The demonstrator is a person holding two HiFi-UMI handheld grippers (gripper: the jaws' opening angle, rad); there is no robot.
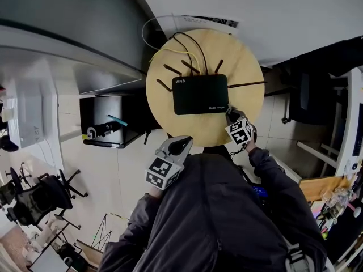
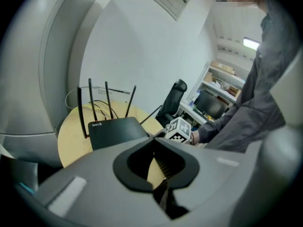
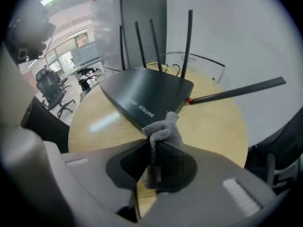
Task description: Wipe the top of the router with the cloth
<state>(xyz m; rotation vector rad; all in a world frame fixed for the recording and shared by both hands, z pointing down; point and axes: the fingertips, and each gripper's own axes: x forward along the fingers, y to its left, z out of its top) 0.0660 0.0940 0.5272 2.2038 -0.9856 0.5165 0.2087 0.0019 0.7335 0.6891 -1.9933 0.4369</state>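
**Cloth pinched in the right tool at the router's front edge**

Head view: A black router (image 1: 199, 94) lies in the middle of a round wooden worktop (image 1: 244, 67), with thin antennas along its far side and one more pointing away to the right. The right tool (image 1: 230, 114) is over the near part of the worktop, just beside the router's near right corner. The left tool (image 1: 182, 143) is held at the near rim of the worktop, apart from the router and close to the person's dark jacket (image 1: 227, 208).

Left gripper view: The jaws of the left tool (image 2: 154, 139) are closed together, and nothing is between them. The router (image 2: 116, 130) is ahead of the tips and a little to the left on the worktop (image 2: 71, 141), not touching them. The marker cube of the right tool shows to the right of the router.

Right gripper view: The right tool (image 3: 152, 145) is clamped on a grey cloth (image 3: 163, 126). A bunched part of the cloth stands out past the tips. This bunch is at the router's (image 3: 147, 91) near front edge, beside the pale print there. I cannot tell if the cloth touches the router. The worktop (image 3: 213, 122) is bare around them.
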